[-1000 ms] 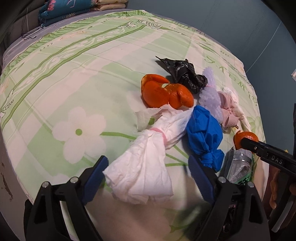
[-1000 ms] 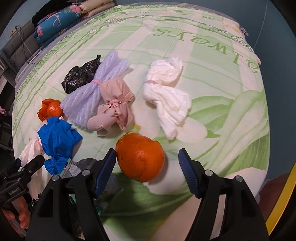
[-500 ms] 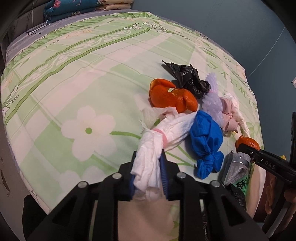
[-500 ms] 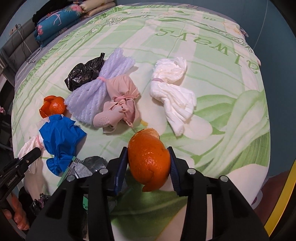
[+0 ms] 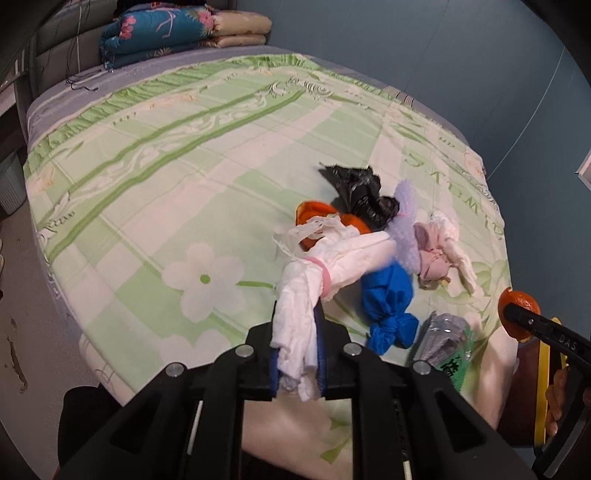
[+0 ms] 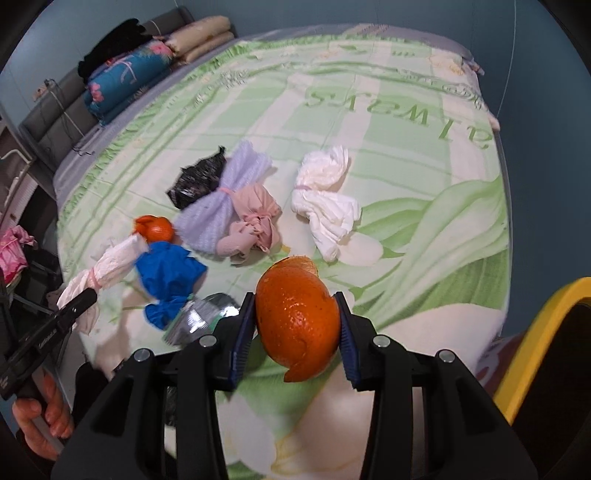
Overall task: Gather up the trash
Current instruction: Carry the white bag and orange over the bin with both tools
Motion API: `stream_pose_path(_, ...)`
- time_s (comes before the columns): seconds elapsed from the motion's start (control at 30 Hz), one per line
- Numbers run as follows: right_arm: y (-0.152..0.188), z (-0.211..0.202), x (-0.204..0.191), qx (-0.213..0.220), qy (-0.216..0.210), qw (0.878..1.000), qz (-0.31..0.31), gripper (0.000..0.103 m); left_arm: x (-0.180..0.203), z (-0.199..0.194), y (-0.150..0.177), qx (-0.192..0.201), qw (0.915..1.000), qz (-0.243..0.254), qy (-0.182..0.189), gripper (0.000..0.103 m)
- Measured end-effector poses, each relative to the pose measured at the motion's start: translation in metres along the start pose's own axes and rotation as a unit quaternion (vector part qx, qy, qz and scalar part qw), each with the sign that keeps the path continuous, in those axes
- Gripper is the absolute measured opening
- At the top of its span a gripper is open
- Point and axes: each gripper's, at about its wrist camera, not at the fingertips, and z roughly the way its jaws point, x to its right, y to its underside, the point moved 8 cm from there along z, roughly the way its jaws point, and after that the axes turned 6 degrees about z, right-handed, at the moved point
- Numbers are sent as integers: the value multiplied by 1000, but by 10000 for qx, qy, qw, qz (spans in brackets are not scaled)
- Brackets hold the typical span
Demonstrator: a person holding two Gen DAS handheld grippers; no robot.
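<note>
My left gripper (image 5: 297,332) is shut on a white tissue bundle (image 5: 317,273) tied with a pink band and holds it lifted above the bed; it also shows in the right wrist view (image 6: 107,269). My right gripper (image 6: 297,325) is shut on an orange peel (image 6: 297,317), raised off the bed; the peel also shows in the left wrist view (image 5: 517,310). On the green bedsheet (image 6: 406,155) lie a blue bundle (image 6: 166,273), another orange peel (image 6: 155,229), a black bag (image 6: 197,181), a lilac bundle (image 6: 221,206), a pink bundle (image 6: 251,225), a white bundle (image 6: 325,206) and a silver wrapper (image 6: 199,321).
Folded quilts (image 5: 177,27) lie at the head of the bed. A yellow-rimmed bin (image 6: 546,354) stands by the bed's near right corner. The blue wall (image 5: 443,55) runs along the far side. Bare floor (image 5: 29,332) lies left of the bed.
Both grippers closed, the left on the white tissue bundle and the right on the orange peel, and both lifted their loads up and back from the bed.
</note>
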Motion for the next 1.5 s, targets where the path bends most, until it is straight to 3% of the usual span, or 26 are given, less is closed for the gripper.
stream_pose_path(0.4,6,-102,28,720,-291,9970,-19,39,54,-73,-14,445,9980,236,380,13)
stream_pose_path(0.8,5,-175,86,1353,-300,9897,359,39,145,-124,-16,707,9899,858,877,13)
stream_pose_path(1.13,7,-211,145,1762,-39,9803,893,39,225,-126,-9,590,9788,1300,1470,14)
stream_pose_path(1.5,11,-227,207,1989,79,9678,1538,39,301,-107,16,195,9636,1942,1826,14)
